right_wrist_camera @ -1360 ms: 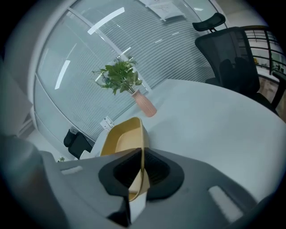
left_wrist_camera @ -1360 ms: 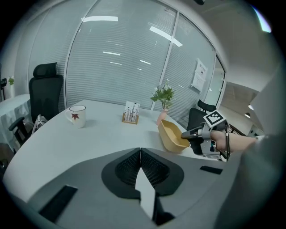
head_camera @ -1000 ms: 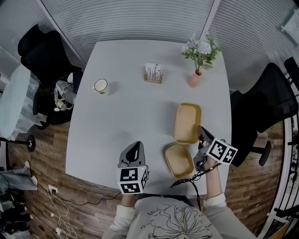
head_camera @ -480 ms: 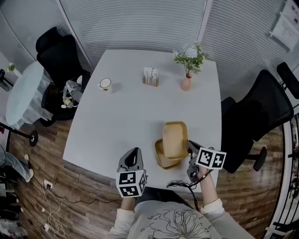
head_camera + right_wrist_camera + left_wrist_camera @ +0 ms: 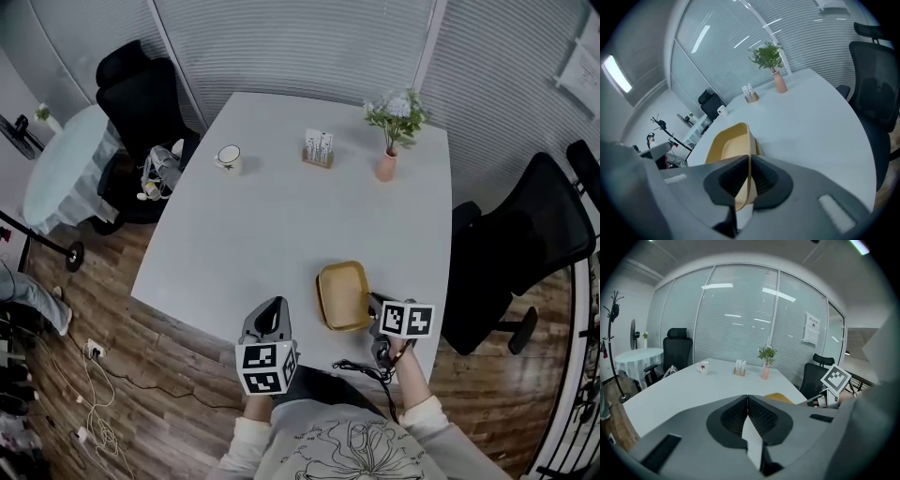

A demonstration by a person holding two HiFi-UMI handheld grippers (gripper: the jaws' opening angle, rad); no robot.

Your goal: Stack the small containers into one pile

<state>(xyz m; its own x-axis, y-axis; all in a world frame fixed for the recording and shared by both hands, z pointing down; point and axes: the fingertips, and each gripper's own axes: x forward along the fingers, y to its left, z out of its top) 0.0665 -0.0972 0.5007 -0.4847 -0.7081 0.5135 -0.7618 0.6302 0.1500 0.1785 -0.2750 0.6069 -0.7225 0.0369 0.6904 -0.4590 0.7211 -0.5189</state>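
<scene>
A yellow container [image 5: 343, 294] lies near the front right edge of the white table [image 5: 272, 220]. My right gripper [image 5: 373, 303] is shut on its near rim [image 5: 740, 187]. In the right gripper view the held container [image 5: 726, 146] sits in a second yellow container, whose rim [image 5: 757, 146] peeks out on the right. My left gripper [image 5: 273, 306] hovers at the table's front edge, left of the containers, its jaws shut with nothing between them [image 5: 747, 398]. From the left gripper view a corner of the yellow container [image 5: 779, 398] shows beyond the jaws.
At the table's far side stand a white mug [image 5: 228, 156], a card holder [image 5: 319, 148] and a pink vase with flowers [image 5: 387, 165]. Black chairs stand at the right [image 5: 520, 248] and the far left [image 5: 141, 89]. A round table with a white cloth [image 5: 66, 173] is on the left.
The right gripper has carried its container from behind and right of the other one onto it; the two now lie as one pile. The left gripper stays shut by the front edge.
</scene>
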